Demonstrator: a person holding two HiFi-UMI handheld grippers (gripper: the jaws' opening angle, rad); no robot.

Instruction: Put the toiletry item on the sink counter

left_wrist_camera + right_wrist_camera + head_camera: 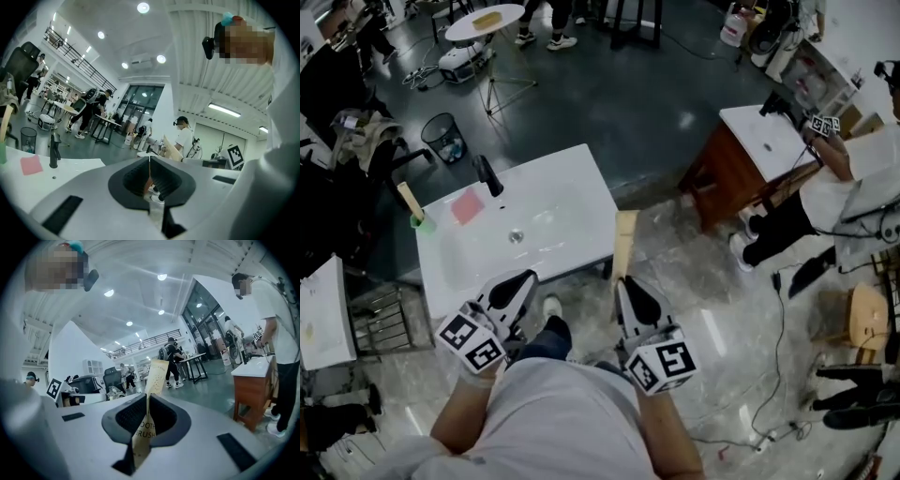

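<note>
A flat tan toothbrush packet (624, 246) stands up out of my right gripper (630, 284), whose jaws are shut on its lower part. In the right gripper view the packet (152, 394) rises between the closed dark pads, with print on it. My left gripper (516, 289) hovers over the near edge of the white sink counter (572, 183), jaws shut with nothing between them; its own view shows the pads (149, 174) pressed together. Both grippers sit close to my body, side by side.
On the counter stand a black tap (487, 174), a pink sponge (467, 205) and a green cup with a stick (419, 217). A wooden cabinet with a white top (741, 159) is to the right, a person (853, 192) beside it. A bin (443, 137) stands behind the sink.
</note>
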